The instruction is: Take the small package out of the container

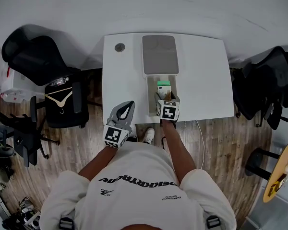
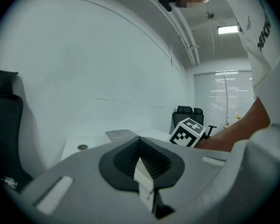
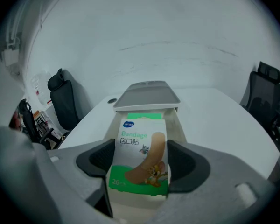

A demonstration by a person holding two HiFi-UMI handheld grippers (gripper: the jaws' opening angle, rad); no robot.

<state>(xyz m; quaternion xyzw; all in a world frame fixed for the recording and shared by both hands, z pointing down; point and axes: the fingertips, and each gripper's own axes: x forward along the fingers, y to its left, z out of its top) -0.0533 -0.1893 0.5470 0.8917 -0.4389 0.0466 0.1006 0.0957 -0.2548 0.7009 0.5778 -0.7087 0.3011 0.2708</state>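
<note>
glossy printed card pkg (image 3: 139, 157); matt plastic container (image 1: 151, 98); smooth white table (image 1: 201, 80); wood floor (image 1: 221, 143).

The person leans over the near edge of the surface (image 1: 201, 80) with both bare forearms reaching forward from short sleeves. The left gripper (image 1: 126, 105) sits at that edge, left of the other, tips pointing ahead. Its jaws are closed together with nothing between them, and its marker cube is nearest the body. The left forearm (image 1: 98, 162) angles in behind it. The right gripper (image 1: 166, 99) is slightly further forward, its jaws clamped on the two sides of a small package (image 3: 139, 155). The right forearm (image 1: 177, 147) runs almost straight behind it.
</note>
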